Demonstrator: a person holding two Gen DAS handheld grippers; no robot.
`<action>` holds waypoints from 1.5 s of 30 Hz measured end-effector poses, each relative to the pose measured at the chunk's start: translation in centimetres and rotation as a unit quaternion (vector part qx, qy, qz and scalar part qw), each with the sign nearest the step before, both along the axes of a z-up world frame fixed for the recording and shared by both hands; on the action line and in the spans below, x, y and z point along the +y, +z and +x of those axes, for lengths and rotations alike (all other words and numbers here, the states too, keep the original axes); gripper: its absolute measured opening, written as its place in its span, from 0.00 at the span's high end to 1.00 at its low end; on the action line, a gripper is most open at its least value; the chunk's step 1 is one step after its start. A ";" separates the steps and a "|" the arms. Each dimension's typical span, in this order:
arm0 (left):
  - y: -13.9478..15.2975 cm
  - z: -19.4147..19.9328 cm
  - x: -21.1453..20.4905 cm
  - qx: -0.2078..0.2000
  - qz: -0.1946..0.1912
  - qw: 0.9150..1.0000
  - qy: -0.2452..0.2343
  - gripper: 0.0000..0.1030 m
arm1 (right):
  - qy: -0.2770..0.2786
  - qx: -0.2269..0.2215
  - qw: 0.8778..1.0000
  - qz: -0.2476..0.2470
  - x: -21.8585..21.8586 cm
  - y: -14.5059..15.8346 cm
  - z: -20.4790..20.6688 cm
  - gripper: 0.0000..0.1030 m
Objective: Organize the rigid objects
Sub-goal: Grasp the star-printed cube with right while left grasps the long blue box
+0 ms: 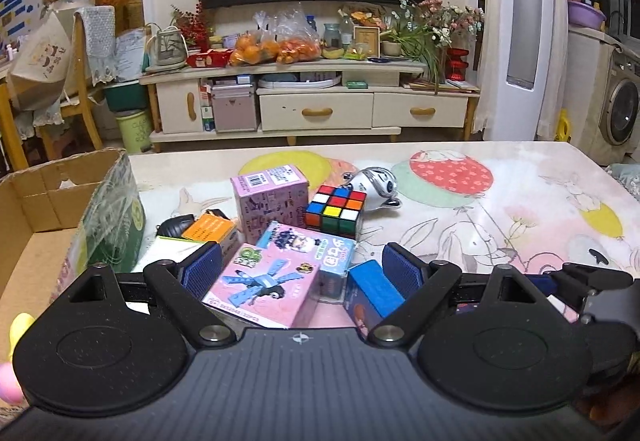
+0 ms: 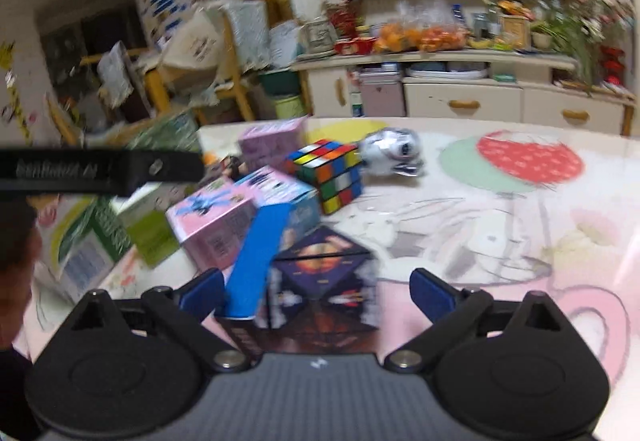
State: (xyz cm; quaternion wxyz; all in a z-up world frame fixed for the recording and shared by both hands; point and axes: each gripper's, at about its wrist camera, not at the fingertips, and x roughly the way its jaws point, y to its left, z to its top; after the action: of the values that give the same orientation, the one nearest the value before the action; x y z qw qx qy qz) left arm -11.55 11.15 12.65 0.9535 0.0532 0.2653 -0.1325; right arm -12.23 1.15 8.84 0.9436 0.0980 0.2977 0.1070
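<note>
My left gripper is open over a pile of toys. Between its blue pads lie a pink toy box and a light blue box, with a blue box by the right pad. Behind them stand a Rubik's cube, a tall pink box and a silver toy. My right gripper is open around a dark printed cube. The blue box leans against that cube's left side. The view is blurred. The Rubik's cube sits farther back.
An open cardboard box stands at the table's left edge. A black mouse, an orange box and a green-white box lie beside the pile. The left gripper's body crosses the right wrist view. The printed tablecloth stretches right.
</note>
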 end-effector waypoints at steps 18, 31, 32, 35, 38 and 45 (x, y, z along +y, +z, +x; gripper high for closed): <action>-1.7 0.1 -2.4 0.050 -0.012 0.998 -0.022 0.00 | -0.008 0.014 0.999 -0.050 0.2 -2.2 2.3 0.34; -4.4 1.5 -4.9 0.095 0.035 0.995 -0.011 0.10 | -0.068 0.023 0.992 -0.105 -1.5 -2.5 2.4 0.43; -4.7 1.8 -5.0 0.100 0.039 0.994 -0.008 0.16 | -0.067 0.023 0.992 -0.105 -1.5 -2.5 2.5 0.39; -5.7 2.5 -5.1 0.114 0.047 0.992 -0.001 0.31 | -0.068 0.023 0.992 -0.106 -1.6 -2.7 2.9 0.30; -6.6 3.2 -5.2 0.131 0.050 0.990 0.002 0.51 | -0.076 0.025 0.991 -0.104 -1.8 -2.8 3.4 0.26; -6.8 4.0 -5.0 0.137 0.044 0.990 -0.005 0.70 | -0.100 0.027 0.990 -0.091 -1.9 -2.9 4.2 0.13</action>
State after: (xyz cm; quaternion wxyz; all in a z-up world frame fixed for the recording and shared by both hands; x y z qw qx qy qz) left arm -7.56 6.19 5.85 0.9040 0.0779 0.3992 -0.1316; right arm -8.01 -0.78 5.98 0.9460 0.0433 0.3208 -0.0180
